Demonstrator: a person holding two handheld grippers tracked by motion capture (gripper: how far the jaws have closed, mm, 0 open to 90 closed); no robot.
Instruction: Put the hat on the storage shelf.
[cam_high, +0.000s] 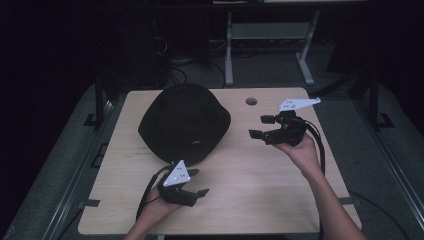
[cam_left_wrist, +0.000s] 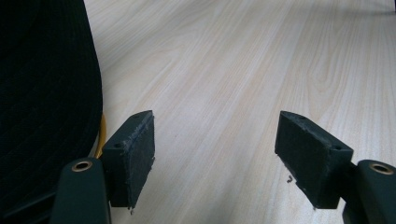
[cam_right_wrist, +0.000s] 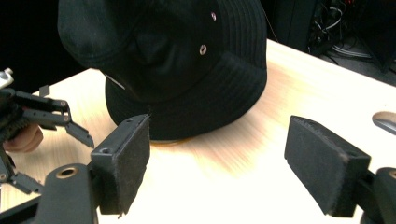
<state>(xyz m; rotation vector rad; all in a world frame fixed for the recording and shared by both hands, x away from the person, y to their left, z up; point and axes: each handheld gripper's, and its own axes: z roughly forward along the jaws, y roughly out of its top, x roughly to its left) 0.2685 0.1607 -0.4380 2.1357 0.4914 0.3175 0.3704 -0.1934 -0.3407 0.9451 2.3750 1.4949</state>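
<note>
Black bucket hat (cam_high: 184, 122) is the thing both grippers face, lying crown up on the light wooden table (cam_high: 260, 185), left of the middle and toward the far edge. Nearest the person, the left gripper (cam_high: 196, 182) sits low over the front of the table just before the hat's brim, held in a hand that comes in from the bottom edge; in the left gripper view its jaws stand wide apart over bare wood with nothing between them, and the hat's dark cloth (cam_left_wrist: 44, 98) lies just beside one jaw. Farther back and to the right, the right gripper (cam_high: 261, 126) is held above the table, pointing at the hat but apart from it, its jaws also spread and empty. Beyond it a small round hole (cam_high: 251, 101) shows in the tabletop near the far edge.
</note>
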